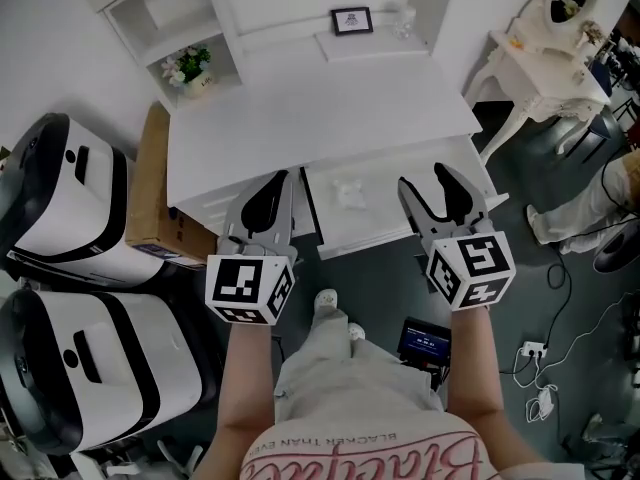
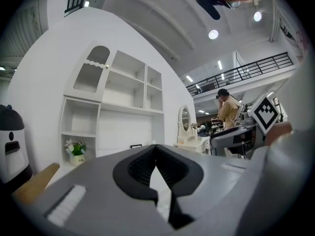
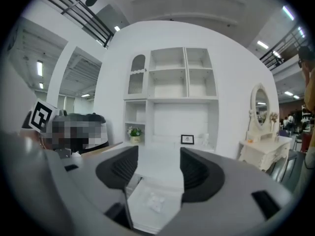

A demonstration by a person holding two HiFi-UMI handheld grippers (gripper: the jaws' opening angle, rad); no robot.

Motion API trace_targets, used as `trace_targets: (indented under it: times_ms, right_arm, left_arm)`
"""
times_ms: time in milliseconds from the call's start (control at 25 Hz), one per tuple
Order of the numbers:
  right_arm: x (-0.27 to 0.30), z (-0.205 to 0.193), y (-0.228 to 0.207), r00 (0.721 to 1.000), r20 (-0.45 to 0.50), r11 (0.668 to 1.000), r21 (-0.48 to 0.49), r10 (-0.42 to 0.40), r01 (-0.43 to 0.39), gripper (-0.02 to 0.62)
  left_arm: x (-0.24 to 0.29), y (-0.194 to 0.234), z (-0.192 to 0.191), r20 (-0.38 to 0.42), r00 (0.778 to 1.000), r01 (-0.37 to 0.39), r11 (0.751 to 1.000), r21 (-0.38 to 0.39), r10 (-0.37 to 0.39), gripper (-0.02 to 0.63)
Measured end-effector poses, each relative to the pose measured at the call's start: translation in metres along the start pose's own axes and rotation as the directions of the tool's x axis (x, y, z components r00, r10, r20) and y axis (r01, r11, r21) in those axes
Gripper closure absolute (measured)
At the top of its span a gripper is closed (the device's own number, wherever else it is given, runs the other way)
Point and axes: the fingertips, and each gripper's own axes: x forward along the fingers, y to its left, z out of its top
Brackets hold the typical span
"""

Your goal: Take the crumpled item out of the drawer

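In the head view, the shallow white drawer (image 1: pixel 400 230) of the white desk (image 1: pixel 320 118) stands pulled open. The small crumpled white item (image 1: pixel 352 193) lies on its floor, toward the left half. The left gripper (image 1: pixel 278 180) sits at nine o'clock of the item, just beside the drawer's left wall, with its fingers pressed together on nothing. The right gripper (image 1: pixel 425 180) sits at three o'clock of the item, over the drawer's right part, with its fingers parted and empty. Neither one touches the item.

In the left gripper view, the left gripper (image 2: pixel 156 154) shows its dark pads meeting at the tips, with only a sliver of white desk behind them. We cannot find the item here.

In the right gripper view, the right gripper (image 3: pixel 158 163) holds its fingers a middling gap apart. Framed in that gap at six o'clock are the open drawer (image 3: pixel 147 224) and the crumpled item (image 3: pixel 156 200) on its floor. The item is well clear of the pads.

We judge the opening step done, since the item is exposed and in reach. The whole pick remains: bring the parted right gripper down around the item, close on it, and lift it out over the drawer's rim. Being light, crumpled stuff, it will likely need a gentle, well-centred pinch.
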Motion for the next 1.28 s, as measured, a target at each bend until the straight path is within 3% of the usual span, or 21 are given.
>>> trace_targets:
  times_ms: [80, 240, 520, 840, 1040, 1280]
  right_arm:
    - [0.013, -0.001, -0.003, 1.0, -0.015, 1.0, 0.006, -0.005, 0.005, 0.319]
    - [0.04, -0.004, -0.007, 0.999, -0.049, 1.0, 0.005, -0.015, 0.015, 0.273]
    - [0.082, -0.021, -0.023, 0.989, -0.137, 0.998, 0.007, -0.06, 0.061, 0.245]
    - [0.127, -0.065, -0.031, 0.961, -0.275, 0.998, 0.026, -0.039, 0.048, 0.247]
    - [0.157, -0.114, -0.03, 0.924, -0.382, 0.999, 0.045, -0.008, 0.027, 0.247]
    - [0.179, -0.187, -0.029, 0.841, -0.54, 0.995, 0.094, 0.033, 0.021, 0.249]
  left_arm:
    - [0.011, 0.008, -0.001, -0.002, 1.0, 0.006, 1.0, -0.008, -0.006, 0.597]
    - [0.035, 0.024, -0.002, 0.001, 1.0, 0.025, 1.0, -0.016, -0.025, 0.597]
    - [0.071, 0.049, -0.008, -0.004, 0.999, 0.047, 0.998, -0.038, -0.048, 0.597]
    - [0.105, 0.073, -0.034, -0.053, 0.996, 0.067, 0.995, -0.072, -0.071, 0.597]
    - [0.123, 0.086, -0.065, -0.119, 0.988, 0.087, 0.993, -0.085, -0.096, 0.597]
    - [0.144, 0.093, -0.097, -0.18, 0.974, 0.121, 0.987, -0.102, -0.138, 0.597]
